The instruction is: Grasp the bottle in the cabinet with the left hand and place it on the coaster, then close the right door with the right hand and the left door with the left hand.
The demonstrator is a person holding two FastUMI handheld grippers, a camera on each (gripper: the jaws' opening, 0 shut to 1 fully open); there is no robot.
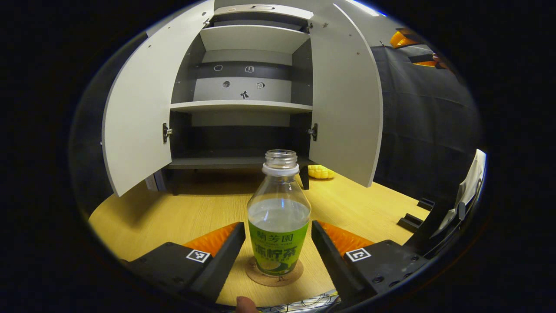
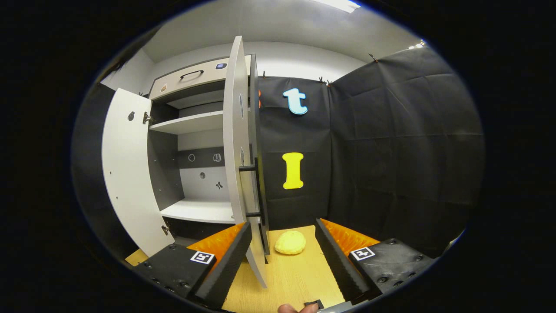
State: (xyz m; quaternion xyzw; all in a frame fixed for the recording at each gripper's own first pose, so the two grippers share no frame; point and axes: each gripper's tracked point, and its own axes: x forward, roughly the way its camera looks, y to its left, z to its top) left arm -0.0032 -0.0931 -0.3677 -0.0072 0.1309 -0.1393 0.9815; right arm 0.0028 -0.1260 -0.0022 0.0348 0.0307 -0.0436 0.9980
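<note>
While the bottle (image 1: 278, 217) stands upright on the round coaster (image 1: 274, 274) on the wooden table (image 1: 182, 208), the left gripper view shows the left gripper (image 1: 277, 248) with its fingers spread to either side of the bottle, clear of it. Behind, the cabinet (image 1: 243, 106) has both doors swung open. Seen from the right gripper view, the right gripper (image 2: 282, 250) hangs with fingers apart, the right door's (image 2: 238, 152) edge between them, a yellow object (image 2: 290, 242) on the table beyond.
</note>
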